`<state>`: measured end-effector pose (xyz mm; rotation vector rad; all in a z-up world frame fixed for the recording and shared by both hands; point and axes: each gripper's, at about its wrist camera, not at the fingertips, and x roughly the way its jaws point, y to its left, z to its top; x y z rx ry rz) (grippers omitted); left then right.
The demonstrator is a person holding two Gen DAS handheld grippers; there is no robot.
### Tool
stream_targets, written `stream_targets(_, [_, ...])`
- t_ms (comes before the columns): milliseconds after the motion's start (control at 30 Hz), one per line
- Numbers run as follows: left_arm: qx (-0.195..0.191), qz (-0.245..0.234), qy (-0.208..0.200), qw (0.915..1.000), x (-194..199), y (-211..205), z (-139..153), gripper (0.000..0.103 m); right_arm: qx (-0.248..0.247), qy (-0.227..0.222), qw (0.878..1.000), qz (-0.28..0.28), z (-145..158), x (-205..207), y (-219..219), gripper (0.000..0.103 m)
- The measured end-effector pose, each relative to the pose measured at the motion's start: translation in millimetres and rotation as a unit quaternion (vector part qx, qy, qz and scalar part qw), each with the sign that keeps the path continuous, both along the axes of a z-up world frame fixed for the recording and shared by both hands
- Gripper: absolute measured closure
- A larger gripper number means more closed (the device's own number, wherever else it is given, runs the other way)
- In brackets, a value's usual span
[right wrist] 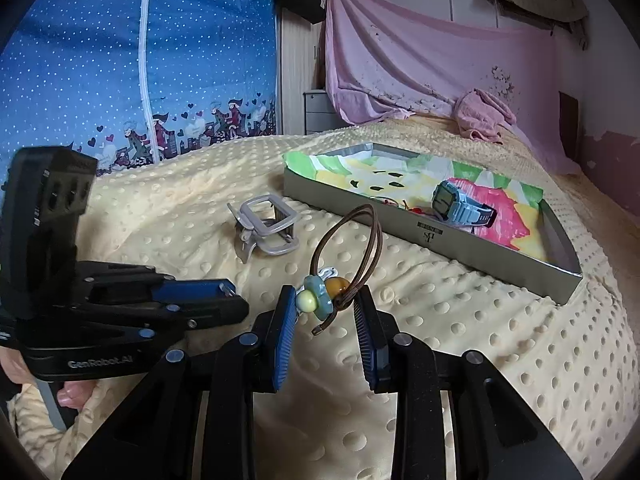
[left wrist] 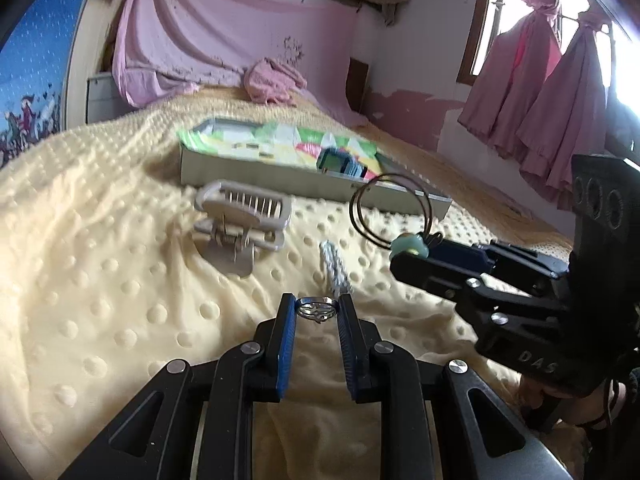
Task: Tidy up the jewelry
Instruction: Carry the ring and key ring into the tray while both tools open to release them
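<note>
From the left wrist camera, the left gripper (left wrist: pixel 318 310) is clamped on a small silver ring (left wrist: pixel 317 307), pinched across its band between the blue pads and lifted clear of the yellow dotted blanket (left wrist: pixel 100 280). Straight ahead along the fingers lies a short silver chain (left wrist: pixel 333 270) on the blanket, its length running away from the claw. Beyond it sits the flat box (left wrist: pixel 280 172) with a bright paper lining – the likely place for the ring, so the carry is forward and slightly right. A grey hair clip (left wrist: pixel 240 220) lies left of that line. The right gripper (left wrist: pixel 408 256) shows at the right edge; "DAS" is readable on its body.

From the right wrist camera, the right gripper (right wrist: pixel 326 304) is closed on a hair tie (right wrist: pixel 348 248) at its green and amber beads, the brown loop standing up above the fingers. The box (right wrist: pixel 440 236) lies ahead and to the right, its long side running across the view, nearer to this hand than to the left – a blue watch (right wrist: pixel 460 204) already rests inside. The left gripper (right wrist: pixel 228 296) shows at the left, marked "GenRobot.AI". The box wall carries a small printed logo, too small to read.
</note>
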<state>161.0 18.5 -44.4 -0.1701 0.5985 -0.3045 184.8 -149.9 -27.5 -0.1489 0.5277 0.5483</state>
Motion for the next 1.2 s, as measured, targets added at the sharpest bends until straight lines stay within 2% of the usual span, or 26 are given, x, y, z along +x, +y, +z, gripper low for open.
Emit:
stream_targets(133, [0.002,0.012,-0.027,0.9996,-4,-1,11,0.083,0.006,-0.018,1.000,-0.014,5,-4,-2,0.077])
stream_targets(300, [0.024,0.053,-0.045,0.9973,2,-5,35,0.083,0.020,-0.035,0.999,-0.029,16,-2,-10,0.077])
stream_targets(367, [0.006,0.065,-0.049,0.9967,12,-3,45,0.083,0.030,-0.040,0.998,-0.037,22,2,-15,0.077])
stream_targets(600, [-0.007,0.087,-0.061,0.9943,56,-16,65,0.083,0.053,-0.068,0.994,-0.073,42,26,-46,0.077])
stream_targets(700, [-0.011,0.088,-0.049,0.9948,81,-25,68,0.083,0.060,-0.065,0.992,-0.095,45,47,-61,0.077])
stream_targets(833, [-0.006,0.096,-0.022,0.9952,117,-32,69,0.083,0.092,-0.038,0.987,-0.126,45,77,-77,0.077])
stream_targets(1067, [-0.005,0.085,0.033,0.9958,161,-36,59,0.083,0.087,0.010,0.989,-0.119,30,125,-74,0.077])
stream_targets(1200, [0.011,0.079,0.081,0.9936,182,-38,44,0.083,0.081,0.040,0.988,-0.121,12,139,-71,0.077])
